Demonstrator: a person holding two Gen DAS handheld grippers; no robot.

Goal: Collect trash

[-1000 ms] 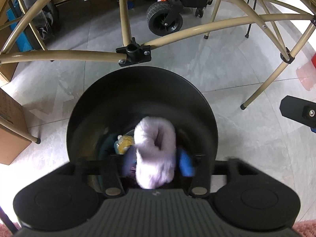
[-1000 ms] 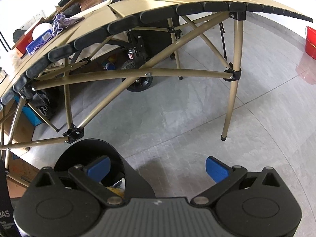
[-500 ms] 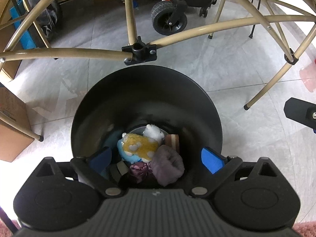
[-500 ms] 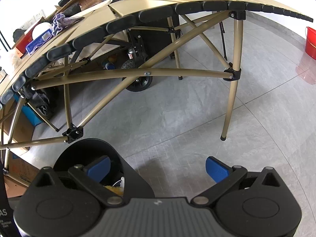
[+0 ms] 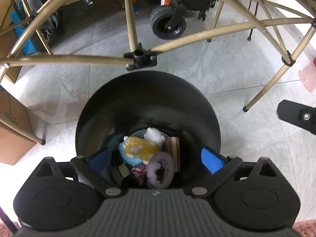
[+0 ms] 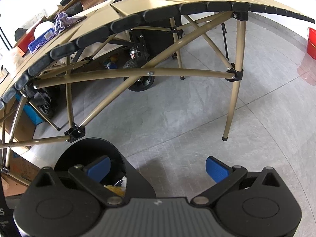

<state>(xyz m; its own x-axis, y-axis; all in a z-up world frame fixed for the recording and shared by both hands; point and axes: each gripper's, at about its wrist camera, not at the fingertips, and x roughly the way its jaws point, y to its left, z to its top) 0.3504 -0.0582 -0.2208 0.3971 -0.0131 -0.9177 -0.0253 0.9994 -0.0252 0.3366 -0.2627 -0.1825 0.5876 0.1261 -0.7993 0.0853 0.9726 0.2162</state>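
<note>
Left gripper [image 5: 156,160]: spread wide above the mouth of the black bin [image 5: 110,106], nothing between its blue pads [image 5: 211,160].
Right gripper [image 6: 157,167]: spread wide over bare grey floor [image 6: 177,114], nothing between the pads; its left pad overlaps the bin's rim [image 6: 90,144].
Trash: lies at the bottom of the bin, a purple fuzzy ring [image 5: 161,169] on top, touching a yellow and blue plush piece [image 5: 138,148], a white fluffy piece [image 5: 155,135] and a brown striped block [image 5: 174,148].
Hidden in the bin: the near part of the pile is cut off by the left gripper's body; a dark pink crumpled thing [image 5: 138,170] under the ring is hard to make out.
Hidden from the right: only a scrap of yellow and white shows inside the bin.
Table [image 6: 158,4]: folding, tan, its top edge-on; the things on its far left end are small and bent by the lens.
Writing: marks on a cardboard box [image 5: 11,130] at the left, too blurred to read; a few letters at the left edge of the right view, cut off.
</note>
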